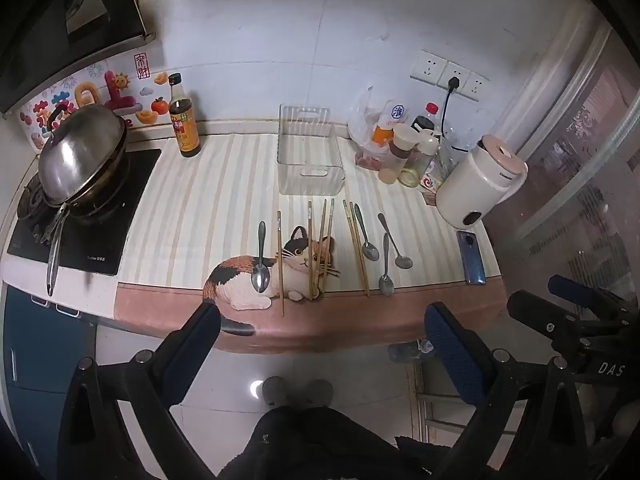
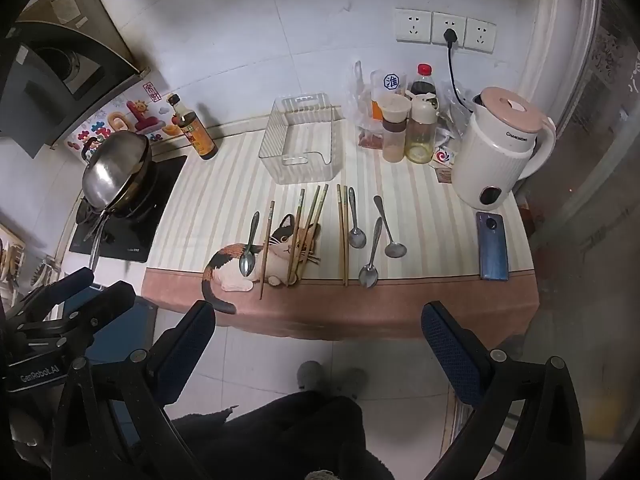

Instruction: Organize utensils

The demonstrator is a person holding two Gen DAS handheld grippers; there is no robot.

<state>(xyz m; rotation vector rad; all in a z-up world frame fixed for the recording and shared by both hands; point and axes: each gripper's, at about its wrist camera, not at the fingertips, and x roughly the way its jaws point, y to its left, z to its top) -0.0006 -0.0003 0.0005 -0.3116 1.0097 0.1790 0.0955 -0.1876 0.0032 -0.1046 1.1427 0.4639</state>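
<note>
Several wooden chopsticks (image 1: 318, 248) (image 2: 304, 228) and several metal spoons (image 1: 366, 236) (image 2: 354, 220) lie in a row on the striped cat-print mat (image 1: 224, 208) (image 2: 224, 208). A clear plastic bin (image 1: 310, 158) (image 2: 302, 142) stands empty behind them. My left gripper (image 1: 320, 328) is open and empty, held off the counter's front edge. My right gripper (image 2: 318, 326) is open and empty, also in front of the counter edge. Each gripper shows at the side of the other's view.
A wok with lid (image 1: 80, 156) sits on the stove at left. A sauce bottle (image 1: 182, 120) stands at the back. Condiment jars (image 2: 408, 128), a white kettle (image 2: 500, 148) and a blue phone (image 2: 492, 246) are at right.
</note>
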